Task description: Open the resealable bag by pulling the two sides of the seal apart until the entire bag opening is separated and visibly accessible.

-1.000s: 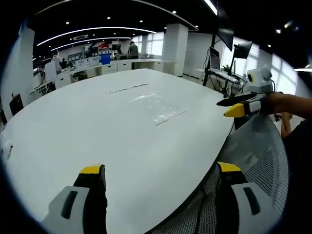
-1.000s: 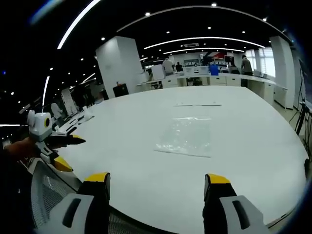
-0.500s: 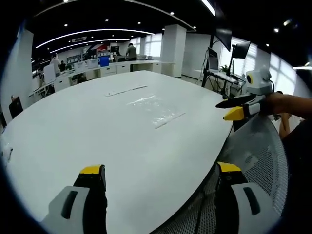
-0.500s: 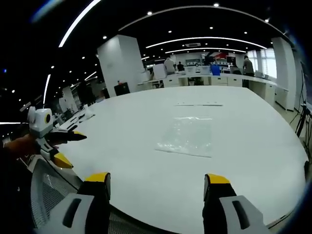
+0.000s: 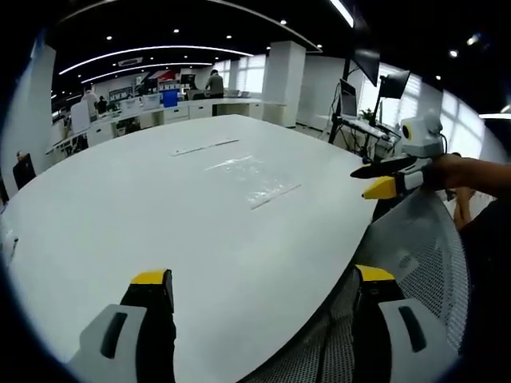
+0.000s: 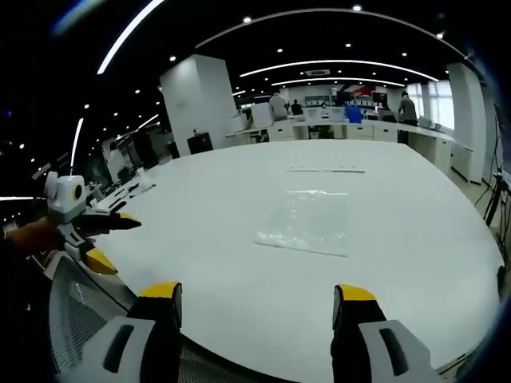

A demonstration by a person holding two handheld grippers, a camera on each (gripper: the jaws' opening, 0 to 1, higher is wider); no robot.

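The clear resealable bag [image 6: 307,223] lies flat, untouched, toward the far middle of the white tabletop [image 6: 399,263]; left claw [image 5: 263,283] and right claw [image 6: 255,299] hang near, jaws apart, empty; approach low, pinching opposite seal lips separately before pulling.

Your two views face the white table [image 5: 160,207] from its near edge.
Each looks across from one side; both share the tabletop and clear bag [image 6: 307,222], well ahead.

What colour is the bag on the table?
Clear, see-through plastic bag on the white table; best in the right gripper view.
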